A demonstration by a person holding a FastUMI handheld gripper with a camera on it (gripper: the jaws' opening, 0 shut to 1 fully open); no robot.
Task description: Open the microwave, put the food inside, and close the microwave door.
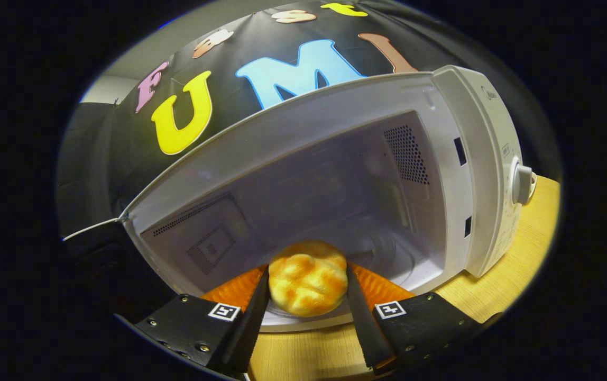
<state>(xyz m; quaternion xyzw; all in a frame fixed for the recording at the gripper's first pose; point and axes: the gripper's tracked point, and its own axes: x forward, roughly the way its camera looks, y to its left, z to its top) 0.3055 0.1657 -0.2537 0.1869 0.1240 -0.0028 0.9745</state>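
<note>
The bread roll, golden and crackle-topped, sits clamped between the two fingers of the tongs, which press on it from either side. It hangs at the mouth of the microwave, just over the front lip of the cavity and not yet resting on anything that can be made out.

Beyond the tongs the white cavity stands open, with a glass turntable on its floor just past the roll. A perforated vent patch marks the wall to the right of the tongs, and another grille with a square panel shows on the wall to their left.

Right of the cavity runs the control panel, carrying a round knob. A small logo near the top of the panel and printed markings near the knob are too small to read.

Each finger mount carries a small square black-and-white marker.

The microwave stands on a light wooden worktop, which also shows beneath the tongs.
</note>
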